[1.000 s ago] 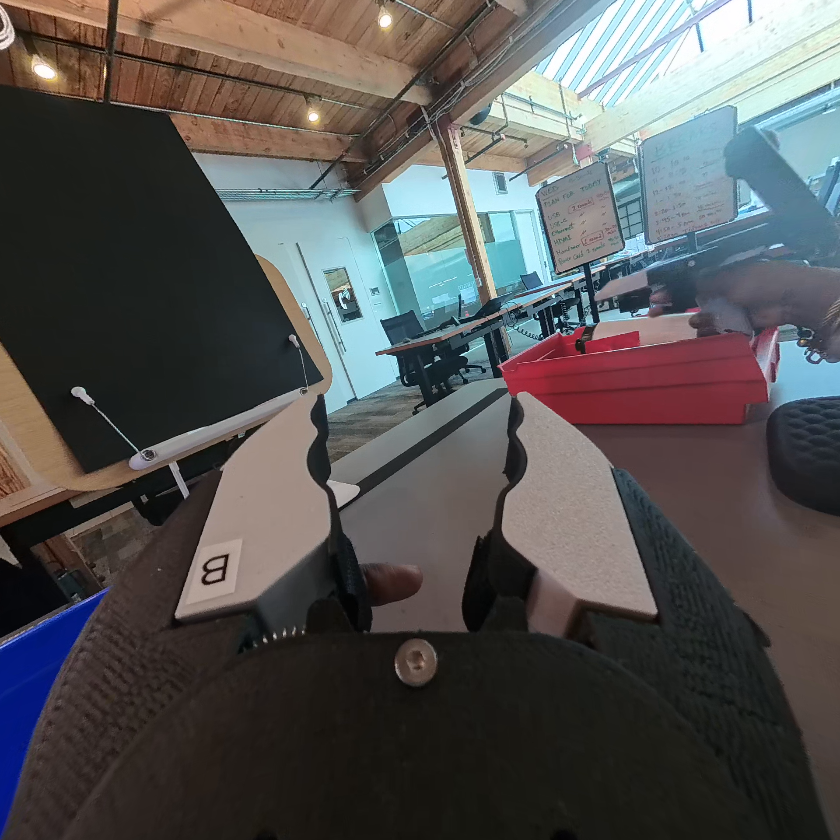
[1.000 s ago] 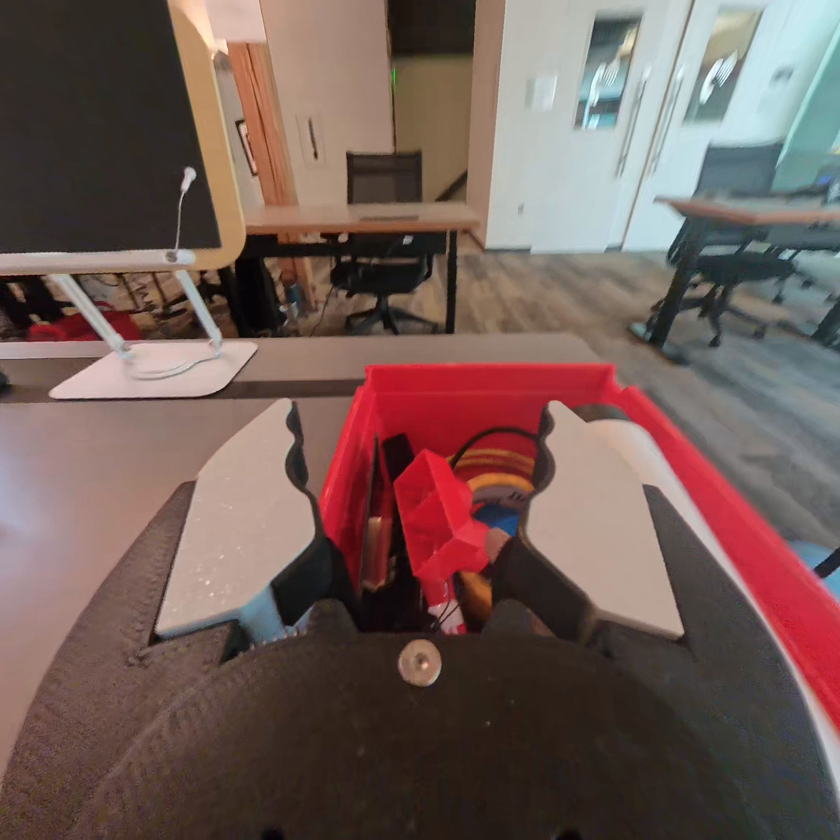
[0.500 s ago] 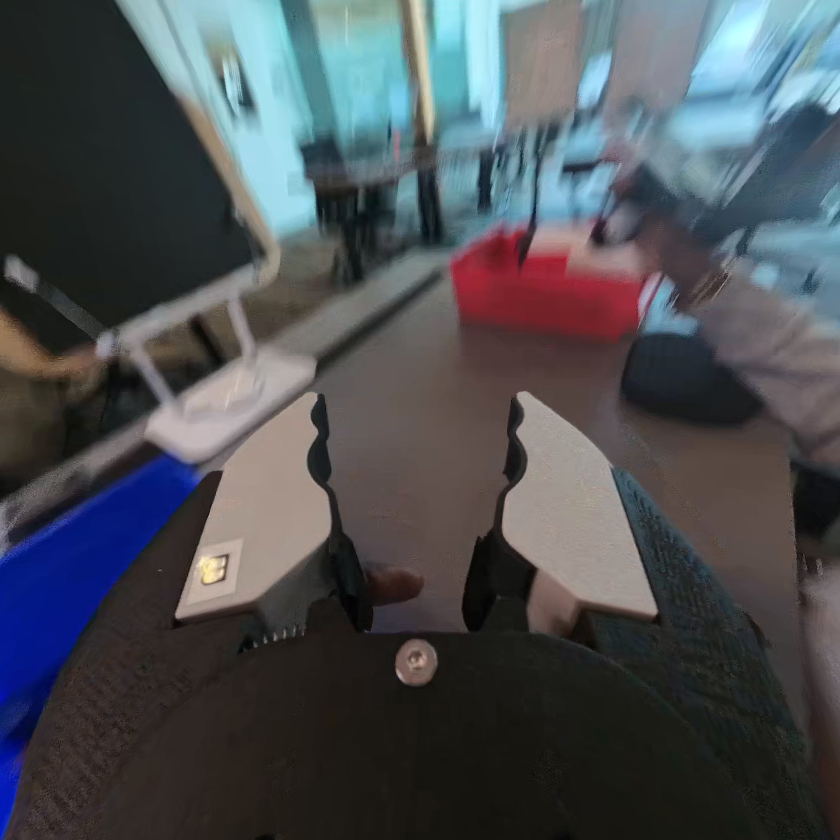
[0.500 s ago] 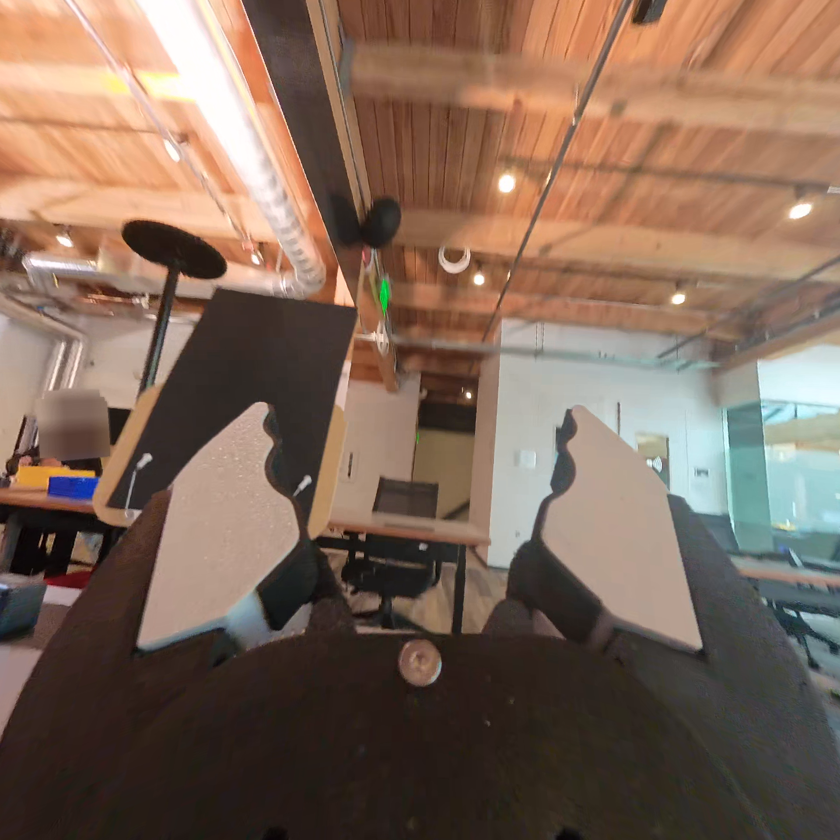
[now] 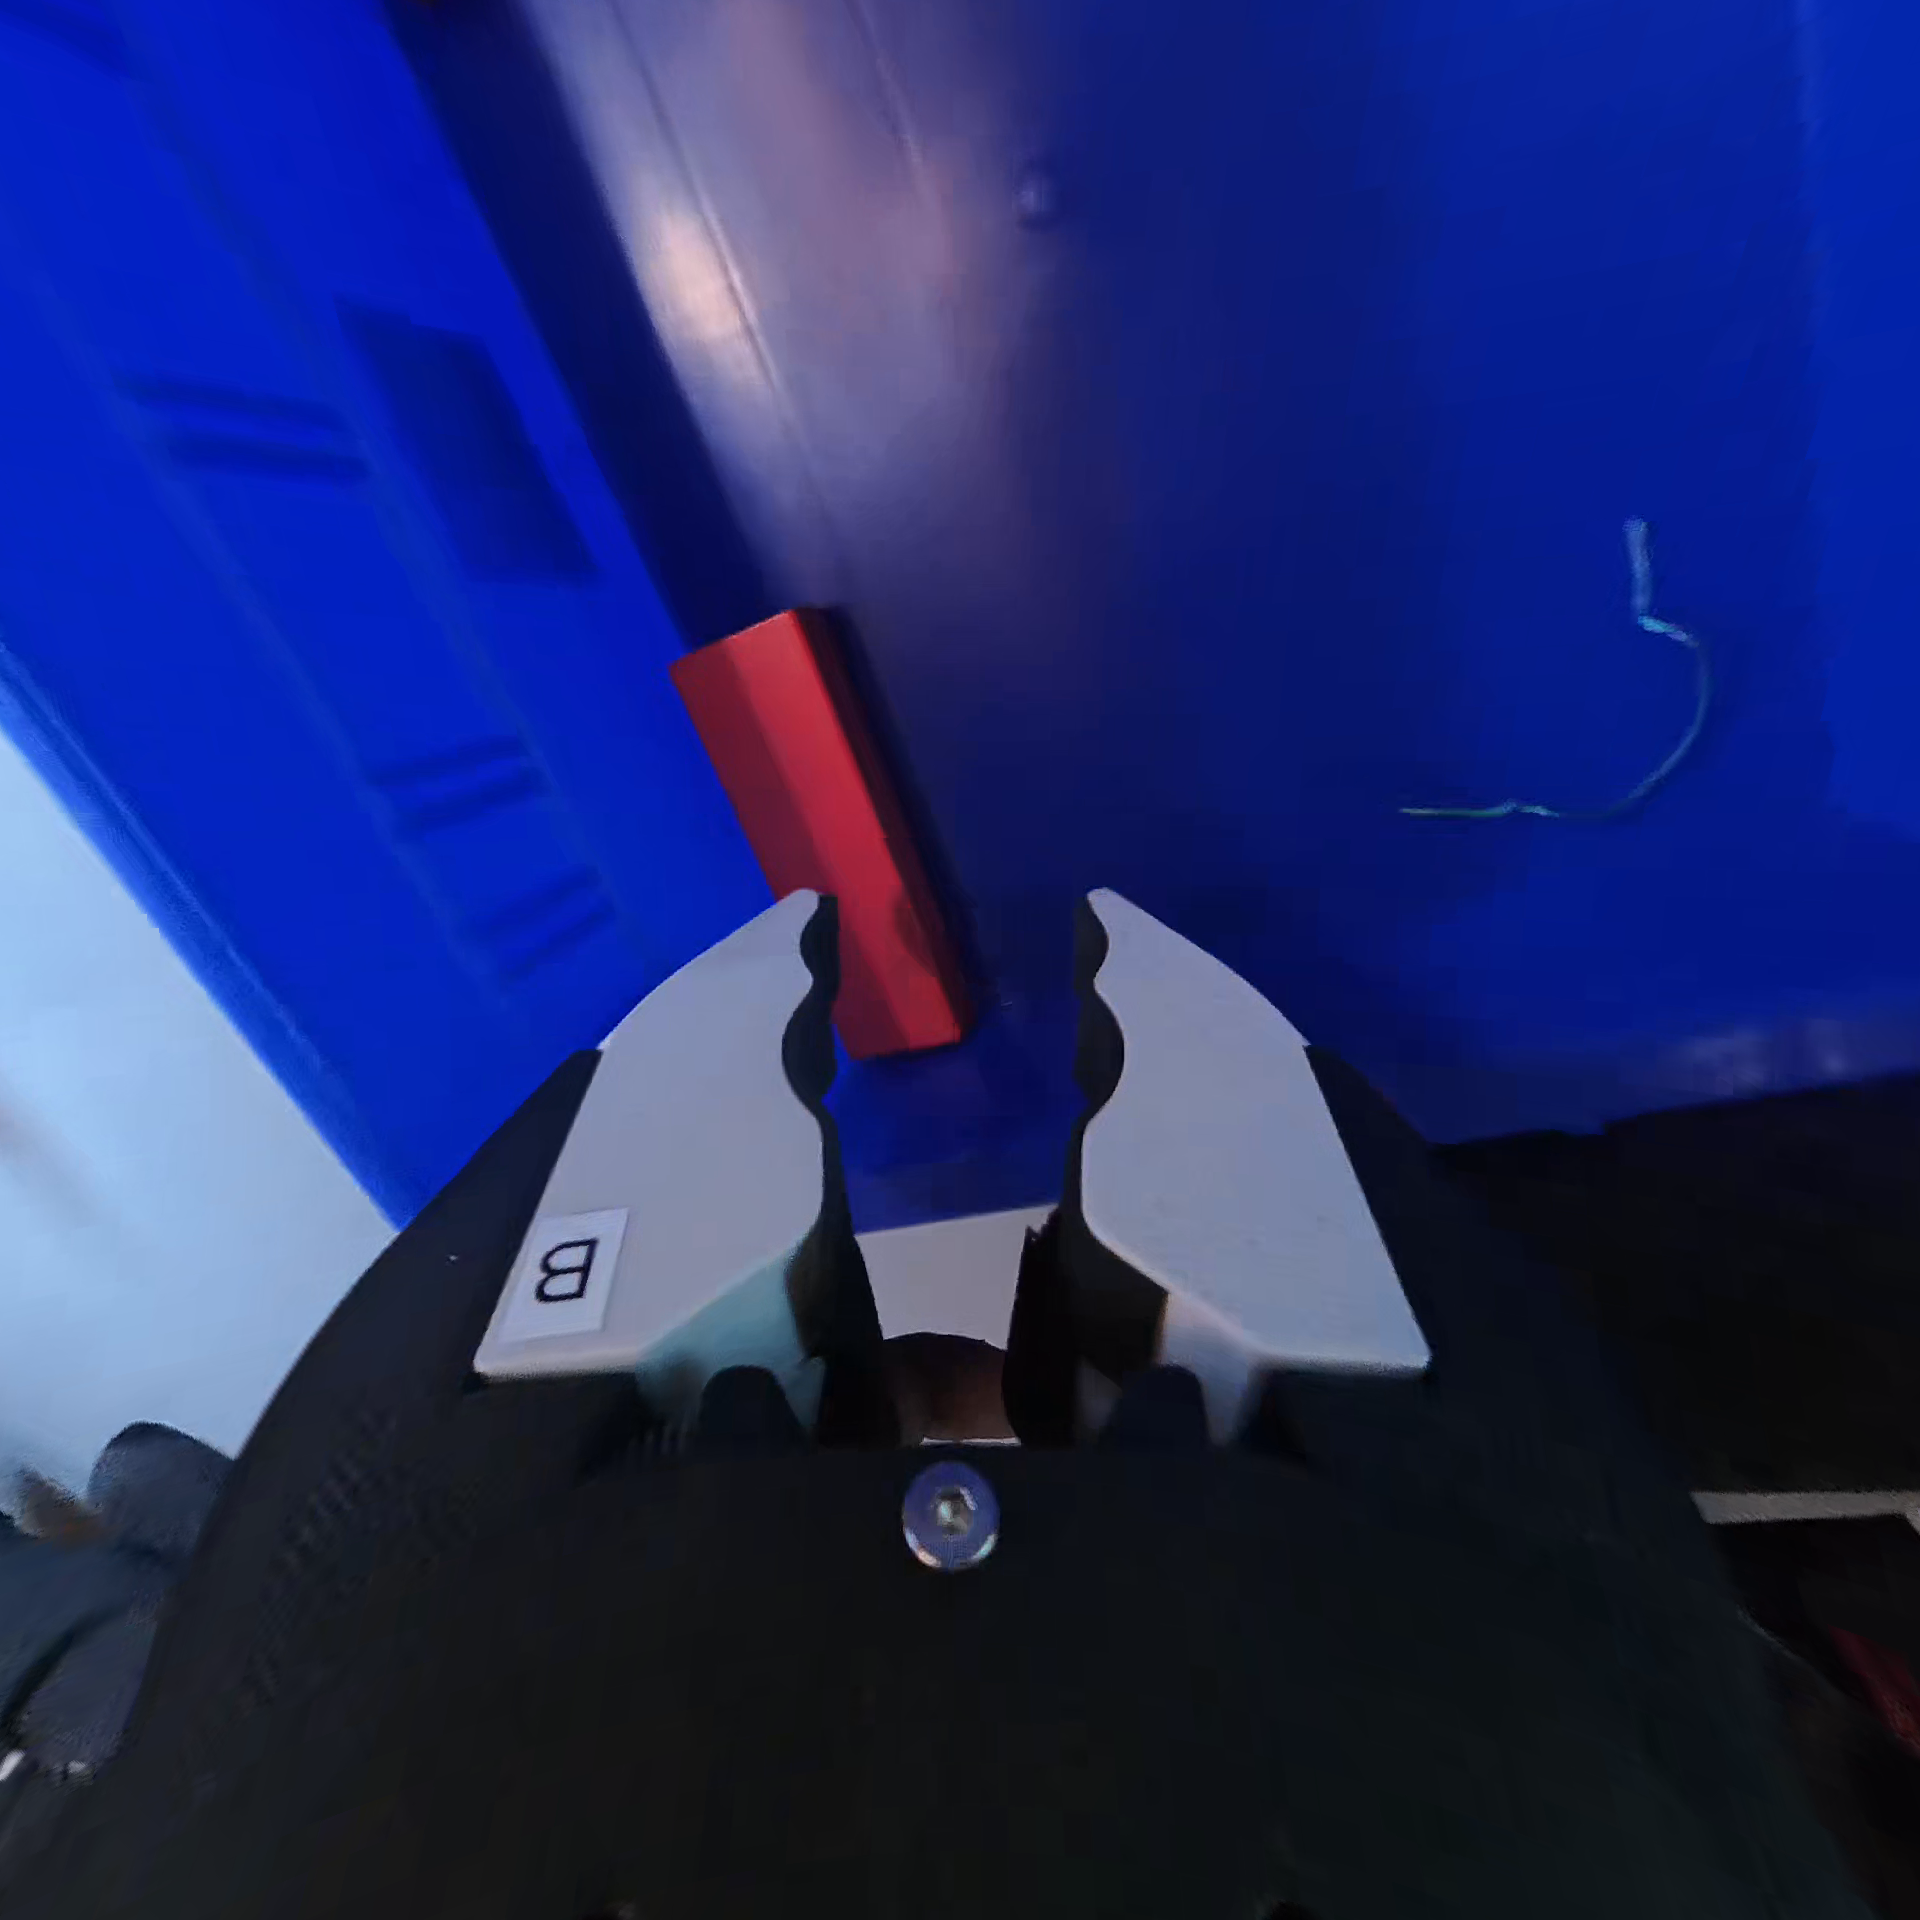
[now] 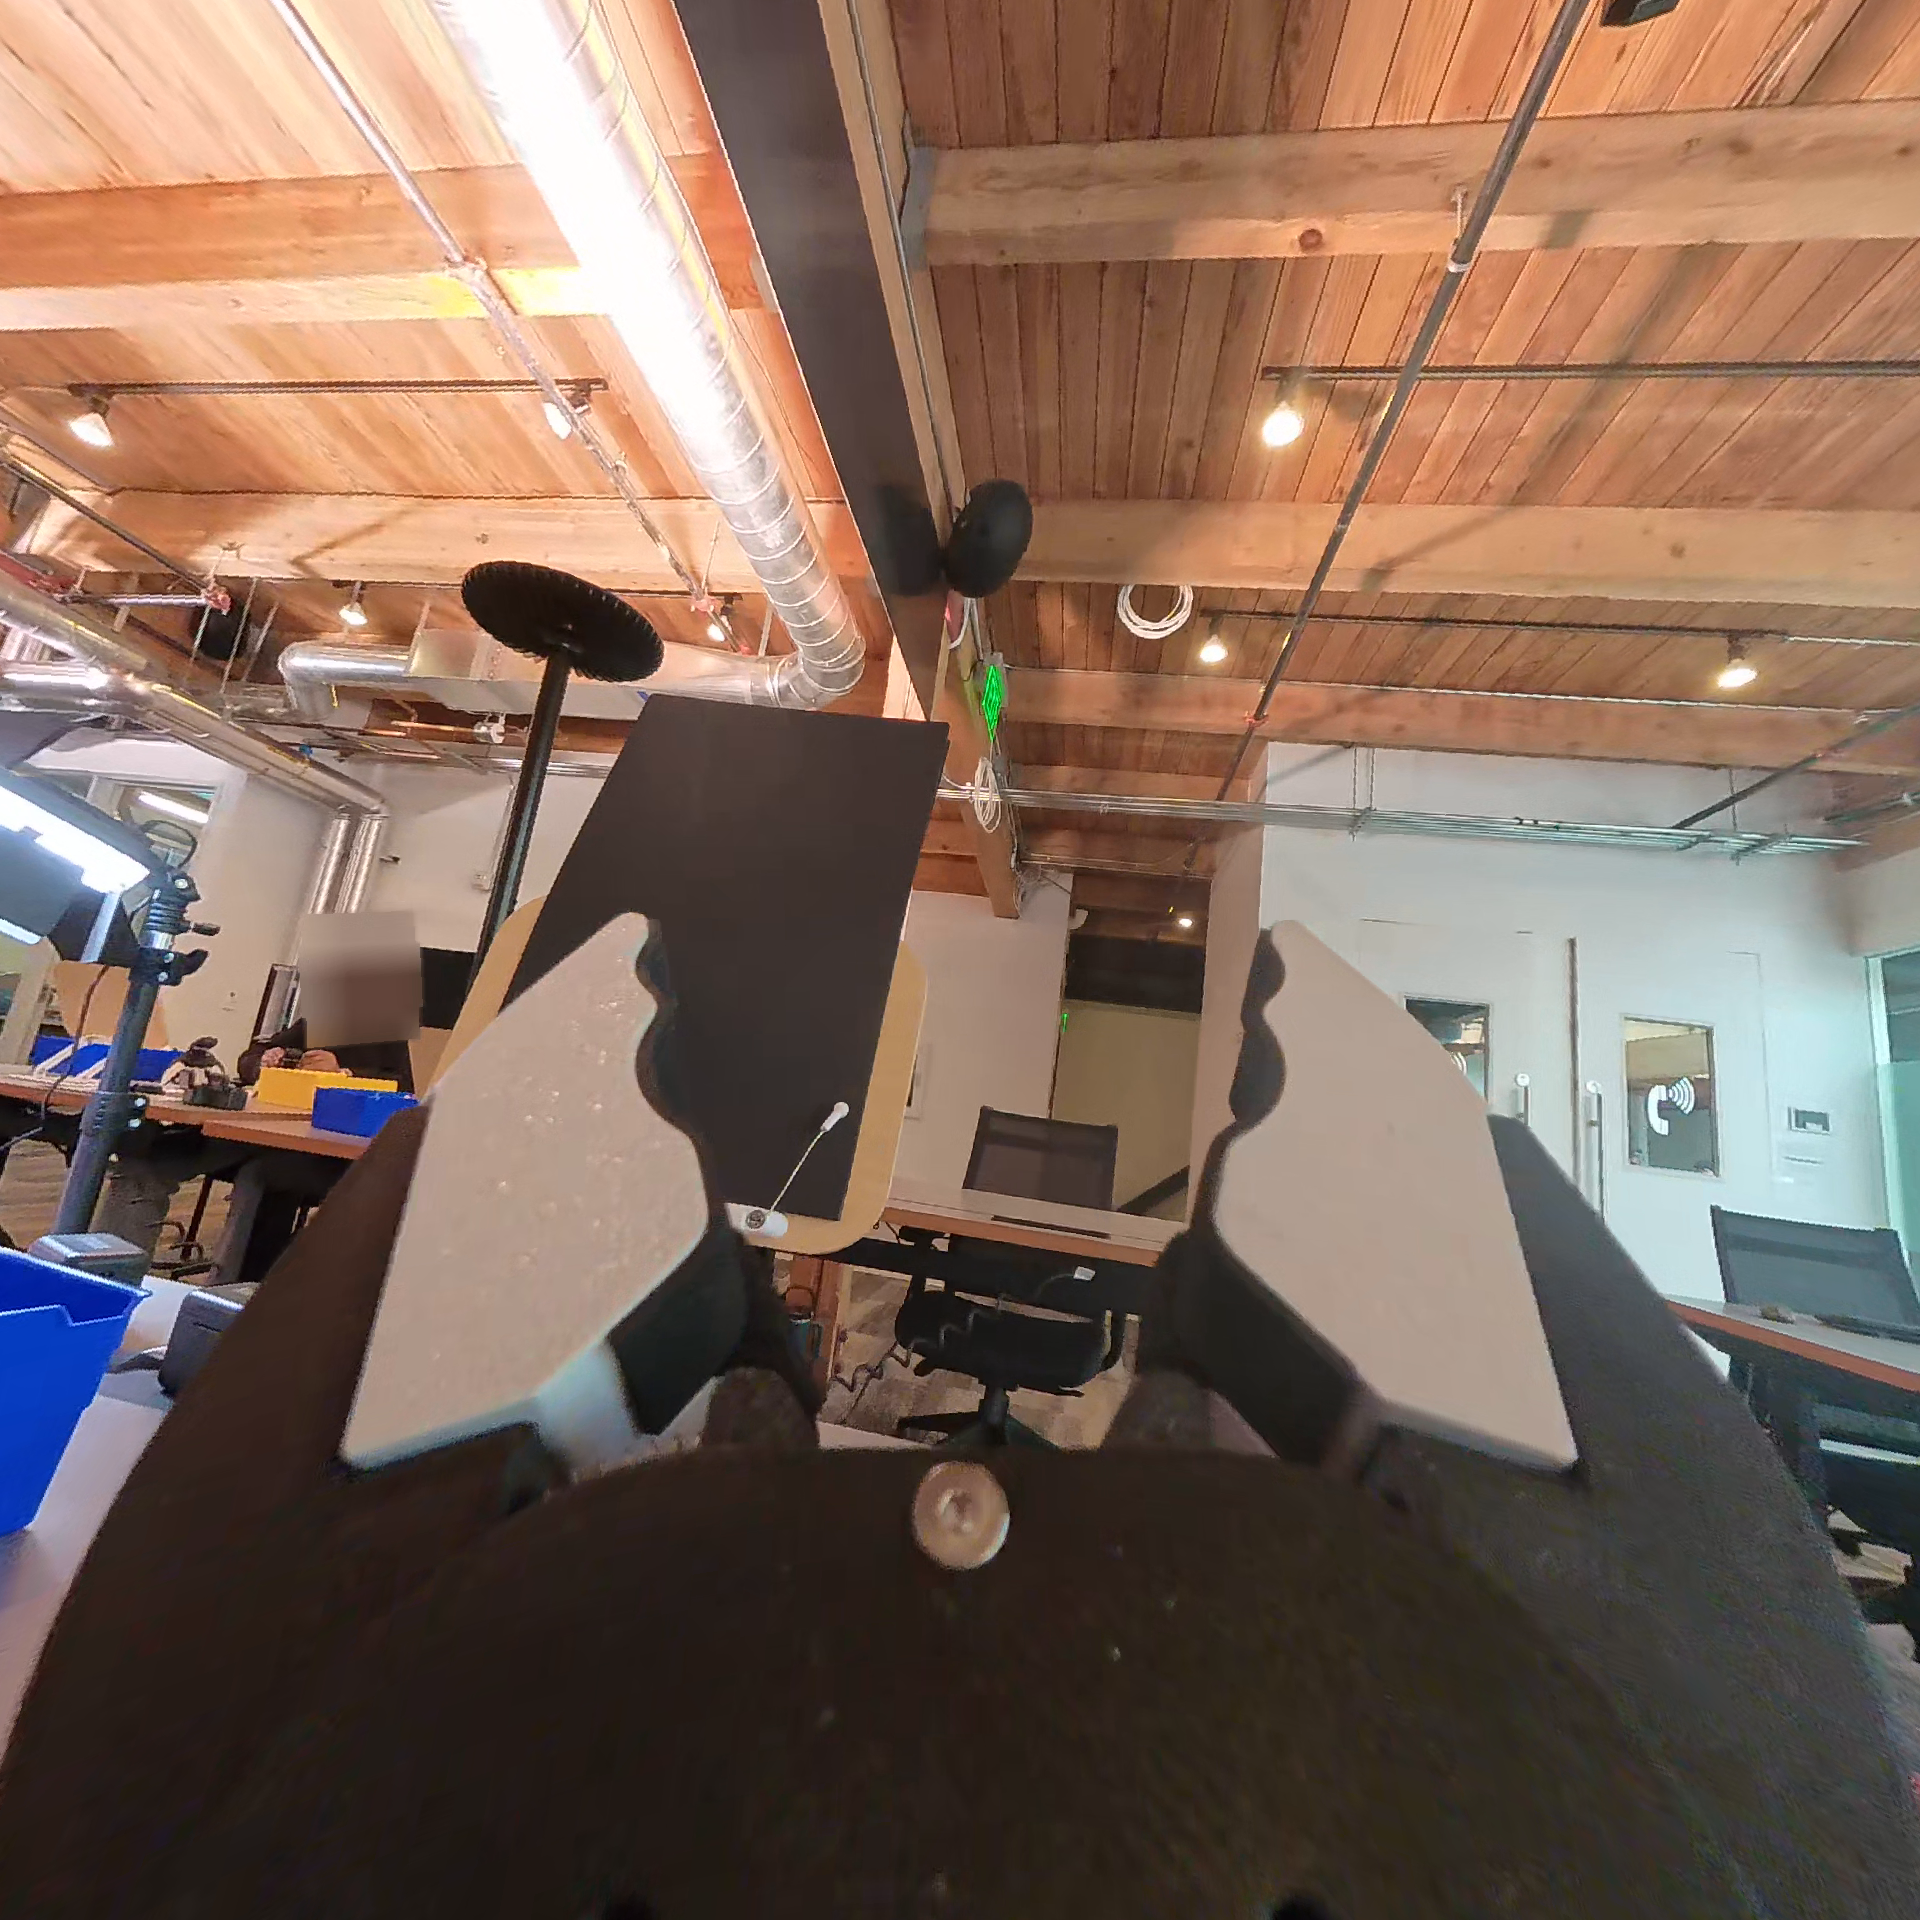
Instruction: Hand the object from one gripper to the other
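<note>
Red block [image 5: 821,831], its near end partly hidden behind our left gripper's [image 5: 951,914] left fingertip, is lying in the blurred blue bin [image 5: 1351,416] just ahead of that open, empty gripper, while our right gripper [image 6: 956,945] is pointing ceilingward, gaping and empty.

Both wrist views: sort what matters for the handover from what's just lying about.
Job:
- red block in the blue bin
- left gripper, open above the block
- right gripper, open, empty, tilted toward the ceiling

Lying about:
- thin wire in the bin
- black board
- office chair
</note>
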Demonstrator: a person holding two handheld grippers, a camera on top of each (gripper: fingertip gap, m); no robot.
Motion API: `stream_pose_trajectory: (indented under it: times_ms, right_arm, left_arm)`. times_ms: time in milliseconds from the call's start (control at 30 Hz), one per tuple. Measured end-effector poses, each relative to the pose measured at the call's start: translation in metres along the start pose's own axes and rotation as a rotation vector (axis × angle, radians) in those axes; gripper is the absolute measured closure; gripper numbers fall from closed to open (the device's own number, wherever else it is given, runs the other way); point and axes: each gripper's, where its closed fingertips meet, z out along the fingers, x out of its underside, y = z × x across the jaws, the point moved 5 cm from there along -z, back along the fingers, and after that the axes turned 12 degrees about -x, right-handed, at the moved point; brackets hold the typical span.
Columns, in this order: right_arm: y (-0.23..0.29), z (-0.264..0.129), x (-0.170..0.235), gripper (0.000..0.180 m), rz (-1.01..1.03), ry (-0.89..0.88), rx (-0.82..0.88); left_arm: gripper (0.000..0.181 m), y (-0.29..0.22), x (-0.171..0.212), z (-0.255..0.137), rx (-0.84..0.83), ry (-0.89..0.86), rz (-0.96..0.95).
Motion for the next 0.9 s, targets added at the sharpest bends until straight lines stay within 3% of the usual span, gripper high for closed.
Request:
stream_pose_trajectory:
  times_ms: [167,333,467,567,667,733,900]
  right_arm:
    - [0.001,0.0,0.001,0.081,-0.006,0.007,-0.013]
    - [0.004,0.001,0.002,0.083,-0.027,0.024,-0.022]
    - [0.003,0.001,0.002,0.084,-0.02,0.017,-0.02]
    - [0.002,0.0,0.003,0.085,-0.015,0.018,-0.015]
    - [0.002,0.0,0.004,0.086,-0.009,0.02,-0.016]
    - [0.003,0.001,0.005,0.087,-0.014,0.022,-0.021]
    - [0.004,0.001,0.004,0.087,-0.029,0.028,-0.023]
  left_arm:
    - [0.134,0.004,0.008,0.019,-0.04,0.101,-0.017]
    - [0.131,0.003,0.006,0.023,-0.043,0.081,-0.028]
    - [0.144,-0.012,-0.003,0.012,0.087,-0.013,-0.006]
    - [0.127,-0.006,-0.004,0.014,-0.019,0.013,-0.002]
    - [0.122,0.001,-0.002,0.023,-0.102,0.068,-0.02]
    - [0.13,0.002,-0.002,0.025,-0.078,0.078,-0.034]
    - [0.124,0.002,-0.001,0.026,-0.05,0.078,-0.031]
